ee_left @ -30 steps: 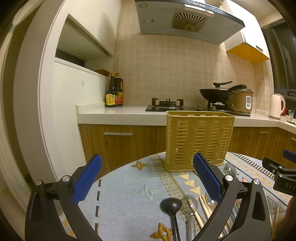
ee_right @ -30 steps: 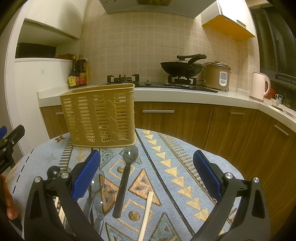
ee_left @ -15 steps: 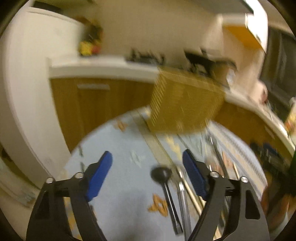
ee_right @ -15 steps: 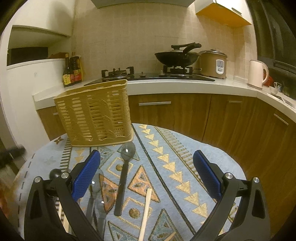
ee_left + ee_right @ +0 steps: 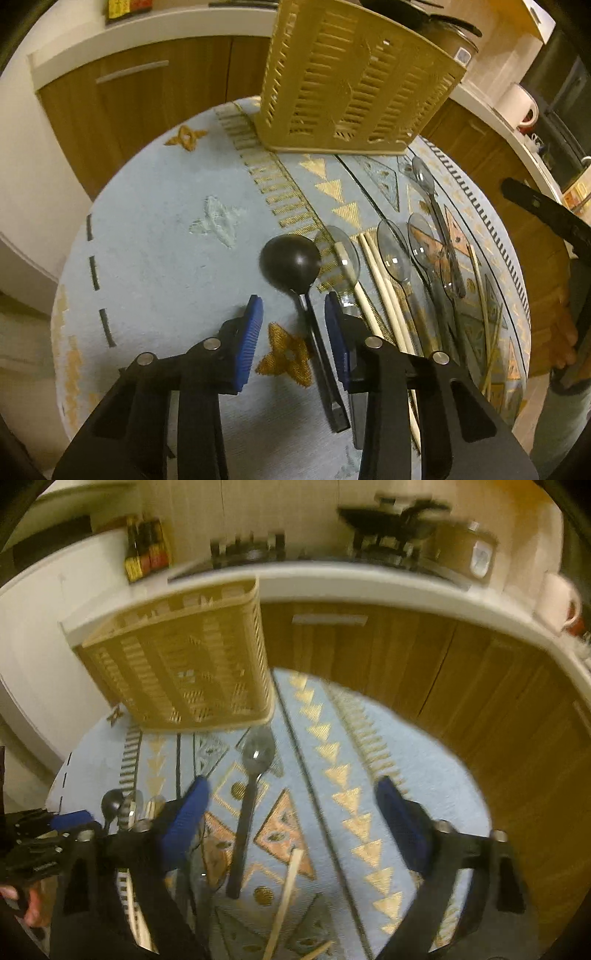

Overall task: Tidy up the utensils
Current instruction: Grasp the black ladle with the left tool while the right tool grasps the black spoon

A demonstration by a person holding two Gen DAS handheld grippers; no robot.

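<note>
Tongs first: your left tongs [image 5: 293, 328] are hovering low, partly open and holding nothing, their blue pads straddling the handle of the black ladle [image 5: 290, 262] lying on the table [image 5: 147, 240]. Your right tongs [image 5: 291, 830] are spread wide and empty above a dark spoon [image 5: 255, 771]. Clear spoons [image 5: 397, 254] and chopsticks [image 5: 380, 288] are lying just beside the ladle; the yellow basket [image 5: 351, 74] is standing upright beyond. You are likely starting the first pickup: next, close squarely on the ladle handle.
</note>
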